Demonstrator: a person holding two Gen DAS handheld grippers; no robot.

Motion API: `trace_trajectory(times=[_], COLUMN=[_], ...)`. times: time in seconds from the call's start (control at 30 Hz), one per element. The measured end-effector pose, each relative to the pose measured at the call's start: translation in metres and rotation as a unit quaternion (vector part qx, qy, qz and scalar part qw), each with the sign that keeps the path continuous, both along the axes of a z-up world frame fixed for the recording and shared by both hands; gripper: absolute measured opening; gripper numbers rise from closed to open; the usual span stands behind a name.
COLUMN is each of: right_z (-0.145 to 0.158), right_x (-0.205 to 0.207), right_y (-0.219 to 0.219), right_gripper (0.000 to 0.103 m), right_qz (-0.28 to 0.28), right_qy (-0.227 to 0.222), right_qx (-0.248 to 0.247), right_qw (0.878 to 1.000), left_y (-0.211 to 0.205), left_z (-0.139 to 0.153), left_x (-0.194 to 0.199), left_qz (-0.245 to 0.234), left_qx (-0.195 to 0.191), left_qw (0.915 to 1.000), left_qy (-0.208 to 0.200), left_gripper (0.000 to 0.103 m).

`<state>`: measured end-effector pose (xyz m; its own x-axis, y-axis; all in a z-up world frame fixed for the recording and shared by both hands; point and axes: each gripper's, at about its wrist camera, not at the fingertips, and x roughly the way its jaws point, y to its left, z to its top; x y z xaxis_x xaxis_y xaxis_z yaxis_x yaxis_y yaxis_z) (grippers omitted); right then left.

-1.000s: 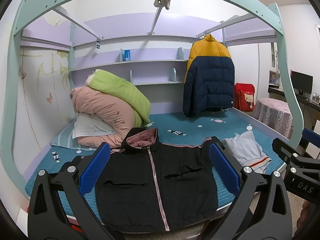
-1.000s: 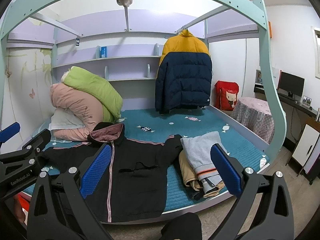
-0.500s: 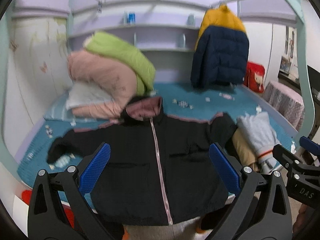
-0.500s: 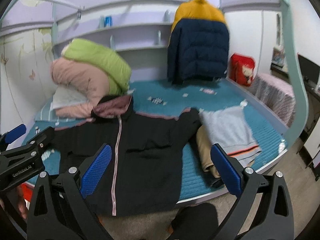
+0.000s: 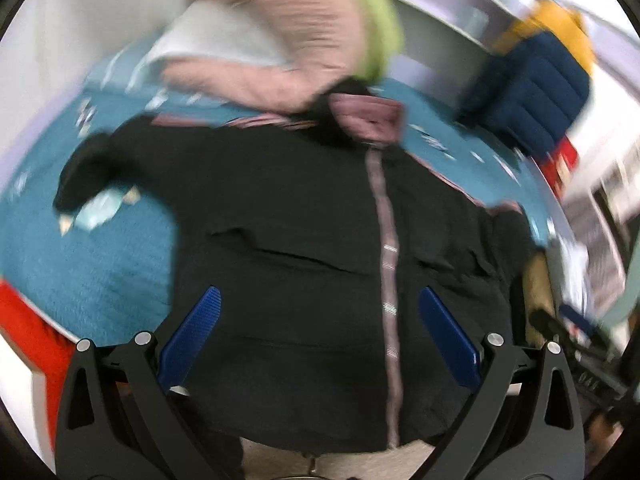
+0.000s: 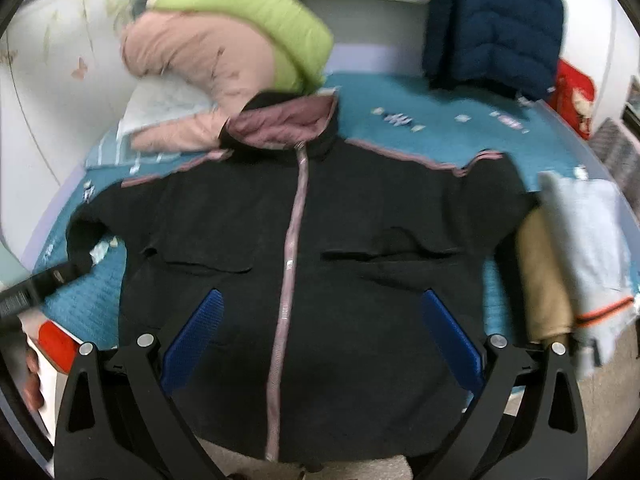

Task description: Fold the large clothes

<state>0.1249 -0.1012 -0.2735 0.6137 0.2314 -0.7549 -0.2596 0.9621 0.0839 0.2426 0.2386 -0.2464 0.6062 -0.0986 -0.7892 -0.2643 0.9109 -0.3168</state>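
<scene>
From the left wrist camera, the left gripper hung over the lower front of the black jacket, its two blue pads spread wide and nothing between them. The jacket lay face up on the teal bed, zipped along a pink strip, its hem drooping over the bed's near edge. One sleeve reached toward the bed's left side, the cuff resting on the cover. The pink-lined hood pointed toward the far side, just beside a pink quilt with a green quilt behind it. A navy and yellow puffer coat hung at the far right. The other tool showed dimly at the right edge, too blurred to read. The whole view was smeared.

From the right wrist camera, the right gripper was likewise splayed open and empty, poised above the jacket's hem at the near edge of the bed. The zip strip ran up the middle to the hood. Both sleeves were stretched out sideways. At the bed's right side lay a tan garment, touching the right sleeve's end, with a pale grey garment on top of it. The pink quilt and green quilt were piled at the far left corner, and the puffer coat hung at the far right. The left tool's black tip poked in at the left edge near the left cuff.
</scene>
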Motion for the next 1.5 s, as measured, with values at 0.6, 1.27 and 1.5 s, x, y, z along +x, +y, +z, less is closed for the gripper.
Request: trace_trajectory(times=[0.6, 1.27, 1.5], right_z=[-0.090, -0.136, -0.194], right_x=[0.094, 0.160, 0.182], right_y=[0.179, 0.304, 0.356], right_gripper=[0.096, 0.007, 0.000], right_qz=[0.126, 0.198, 0.206], right_qy=[0.048, 0.152, 0.270], right_qx=[-0.056, 0.114, 0.149], right_qw=[0.989, 0.962, 0.929], left_y=[0.333, 0.318, 0.242], left_z=[-0.125, -0.009, 0.040], left_x=[0.023, 0.042, 0.082], left_qz=[0.353, 0.253, 0.138], left_qx=[-0.222, -0.057, -0.075], left_qw=[0.9089, 0.9469, 0.9591], left_qy=[-0.009, -0.190, -0.235], left_gripper=[0.098, 0.019, 0.019])
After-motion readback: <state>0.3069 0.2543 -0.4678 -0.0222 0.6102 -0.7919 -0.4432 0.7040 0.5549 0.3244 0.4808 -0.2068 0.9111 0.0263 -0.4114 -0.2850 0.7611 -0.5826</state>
